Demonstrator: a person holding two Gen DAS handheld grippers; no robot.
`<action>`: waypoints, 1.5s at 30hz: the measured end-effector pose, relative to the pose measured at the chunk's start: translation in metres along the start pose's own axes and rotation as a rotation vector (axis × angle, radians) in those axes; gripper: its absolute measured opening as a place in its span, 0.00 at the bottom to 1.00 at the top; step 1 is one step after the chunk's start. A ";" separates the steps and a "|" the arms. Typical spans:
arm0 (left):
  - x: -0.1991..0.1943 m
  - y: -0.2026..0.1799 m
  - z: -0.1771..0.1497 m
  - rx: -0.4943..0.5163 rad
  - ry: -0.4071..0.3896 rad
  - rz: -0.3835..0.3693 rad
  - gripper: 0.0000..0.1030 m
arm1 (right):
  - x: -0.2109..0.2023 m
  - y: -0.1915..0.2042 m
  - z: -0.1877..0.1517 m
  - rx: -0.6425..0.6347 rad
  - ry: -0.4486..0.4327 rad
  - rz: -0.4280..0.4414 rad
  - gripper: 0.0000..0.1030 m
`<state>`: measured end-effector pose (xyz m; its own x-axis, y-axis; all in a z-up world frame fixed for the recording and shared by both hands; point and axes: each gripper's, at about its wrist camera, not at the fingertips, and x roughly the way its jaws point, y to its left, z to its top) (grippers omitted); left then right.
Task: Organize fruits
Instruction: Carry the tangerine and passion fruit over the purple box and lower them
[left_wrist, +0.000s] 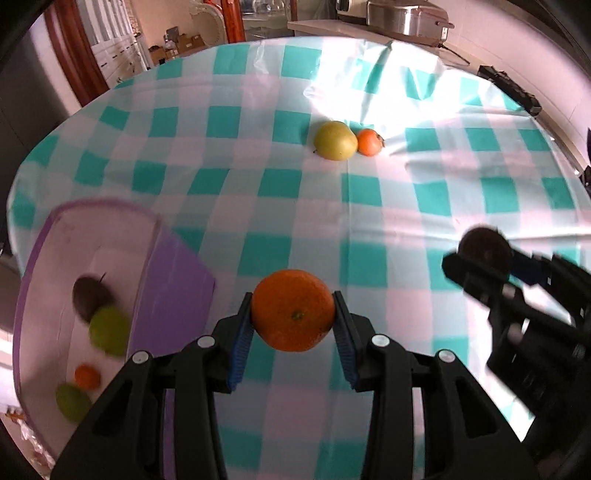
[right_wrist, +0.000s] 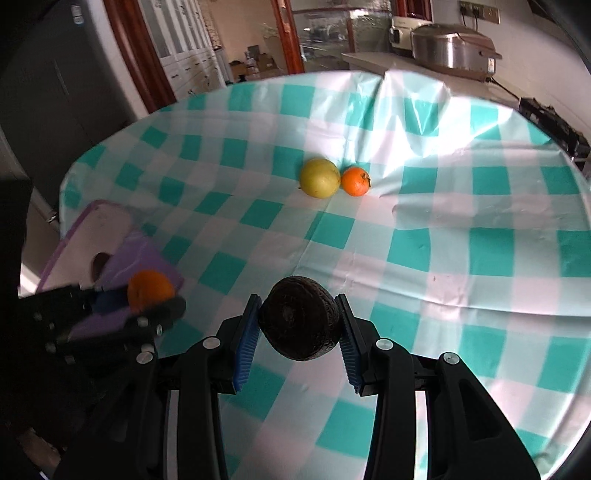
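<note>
Pinched between the blue pads of the left gripper (left_wrist: 293, 317) is a large orange (left_wrist: 293, 310), held above the green-and-white checked tablecloth (left_wrist: 258, 192) at the near edge of the table. Both pads press flat against the fruit's sides. To its left sits a purple-rimmed bin (left_wrist: 177, 280) with a white interior. Only the left wrist view looks down into it: a dark fruit (left_wrist: 90, 295), two green fruits (left_wrist: 109, 330) and a small orange one (left_wrist: 87, 376) lie inside, all blurred.

On the right, the right gripper (right_wrist: 299, 325) clamps a dark, wrinkled round fruit (right_wrist: 299, 321), likely a passion fruit, between its own blue pads. The right wrist view shows this grip sharply, while the left wrist view shows it only as a blurred dark disc at the right edge.

Farther out, near the middle of the table, a yellow-green fruit (left_wrist: 335, 140) and a small tangerine (left_wrist: 369, 141) rest just beside each other, the tangerine on the right. Beyond the far edge of the table, a steel cooker (right_wrist: 450, 44) stands on a counter.
</note>
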<state>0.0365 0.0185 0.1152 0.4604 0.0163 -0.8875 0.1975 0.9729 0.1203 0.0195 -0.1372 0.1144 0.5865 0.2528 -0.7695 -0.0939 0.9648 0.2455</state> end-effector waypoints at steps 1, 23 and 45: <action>-0.007 -0.001 -0.006 -0.002 -0.005 0.000 0.40 | -0.012 0.003 -0.002 -0.015 -0.004 0.009 0.40; -0.192 -0.049 -0.061 0.122 -0.252 0.009 0.40 | -0.223 0.016 -0.033 -0.372 -0.159 0.059 0.40; -0.137 0.049 -0.065 -0.021 -0.186 -0.013 0.40 | -0.123 0.047 -0.028 -0.468 0.038 0.136 0.40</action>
<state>-0.0731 0.0791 0.2135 0.6104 -0.0376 -0.7912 0.1874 0.9774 0.0981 -0.0796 -0.1208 0.2038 0.5151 0.3732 -0.7717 -0.5246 0.8492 0.0605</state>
